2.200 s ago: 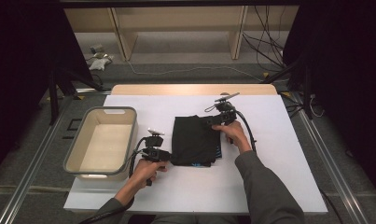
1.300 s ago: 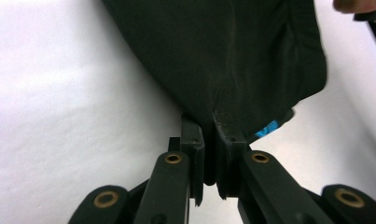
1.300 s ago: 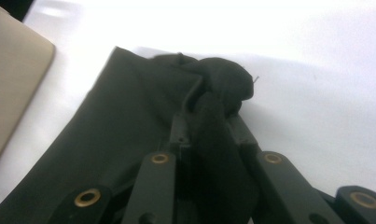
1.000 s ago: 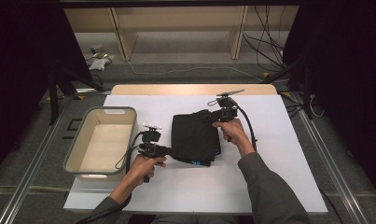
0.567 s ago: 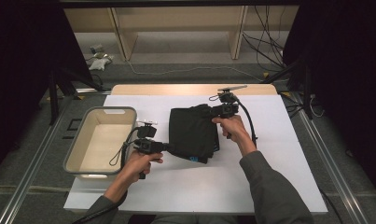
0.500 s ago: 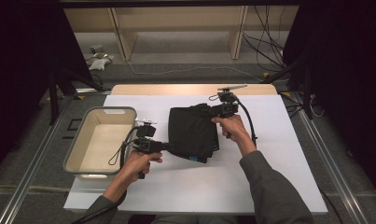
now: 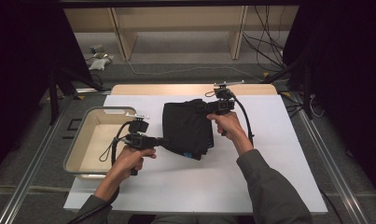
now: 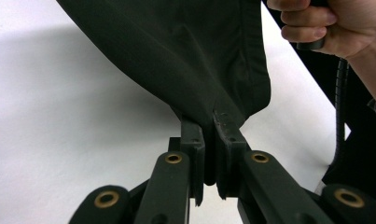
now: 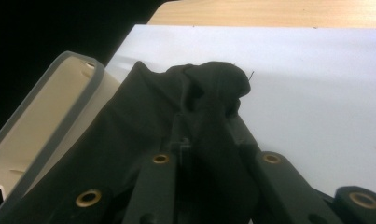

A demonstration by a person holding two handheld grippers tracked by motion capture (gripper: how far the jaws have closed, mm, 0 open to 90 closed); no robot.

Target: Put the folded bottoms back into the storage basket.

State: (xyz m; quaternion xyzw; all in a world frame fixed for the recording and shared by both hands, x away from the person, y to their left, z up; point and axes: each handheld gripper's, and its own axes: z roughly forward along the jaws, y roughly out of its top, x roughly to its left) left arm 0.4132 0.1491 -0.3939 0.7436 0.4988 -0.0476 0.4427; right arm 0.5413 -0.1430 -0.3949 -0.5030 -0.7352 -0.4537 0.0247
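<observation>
A folded black garment hangs between my two grippers, lifted off the white table top. My left gripper is shut on its near left corner. In the left gripper view the cloth is pinched between the jaws and fans out upward. My right gripper is shut on the far right corner. In the right gripper view the fabric bunches over the jaws and hides their tips. A small blue tag shows at the garment's lower edge.
A grey-rimmed beige bin sits at the left of the table, close to my left hand; its rim also appears in the right gripper view. A wooden strip borders the table's far edge. Cables and shelving lie beyond.
Both grippers have risen and carried the garment up off the table. It has shifted a little to the left, toward the bin, and now sags between them.
</observation>
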